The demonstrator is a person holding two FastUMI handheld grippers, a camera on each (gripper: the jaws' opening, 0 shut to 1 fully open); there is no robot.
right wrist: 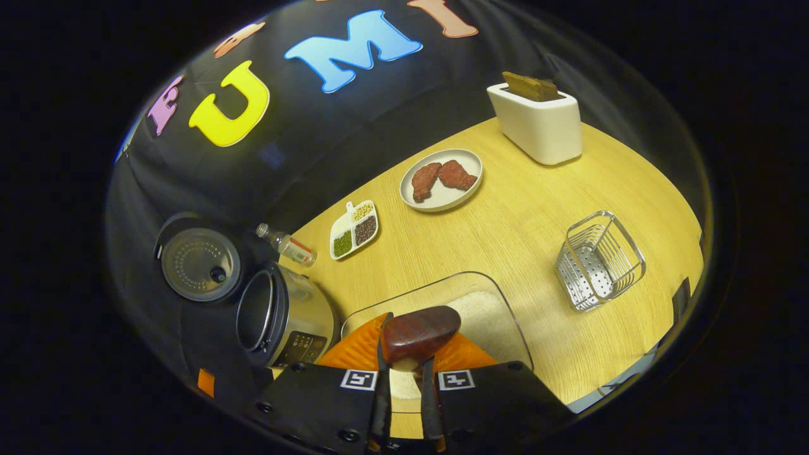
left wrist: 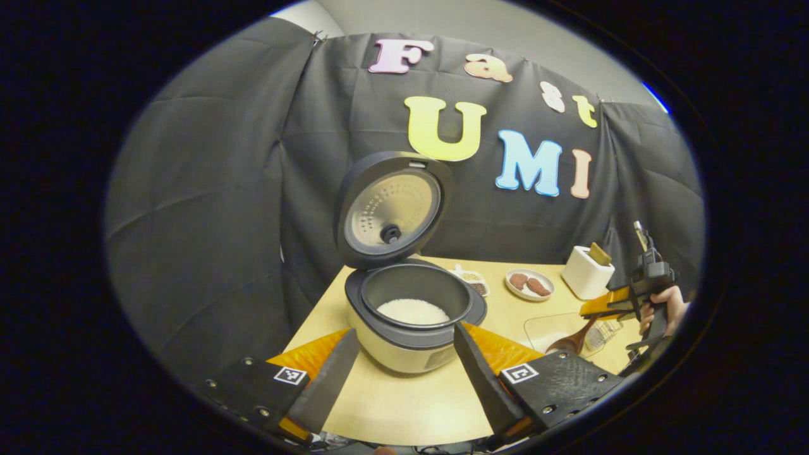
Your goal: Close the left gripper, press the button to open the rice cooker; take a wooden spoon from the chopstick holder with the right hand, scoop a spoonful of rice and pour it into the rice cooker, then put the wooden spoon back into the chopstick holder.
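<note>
On the desk (right wrist: pixel 569 208), the right gripper (right wrist: pixel 404 379) clasped the wooden spoon (right wrist: pixel 420 332) above what looked like the rice tray (right wrist: pixel 486 316), cooker (left wrist: pixel 411 316) leftward; left gripper (left wrist: pixel 404 373) released.

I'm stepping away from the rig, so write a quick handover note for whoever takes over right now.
Left gripper: open, holding nothing, in front of the rice cooker.
Right gripper: shut on the wooden spoon, above the clear rice container.
Done: the cooker lid is up; white rice lies in its pot. The spoon is out of the wire chopstick holder.
Left: whether a spoonful has been poured can't be told; finally return the spoon to the holder.
</note>
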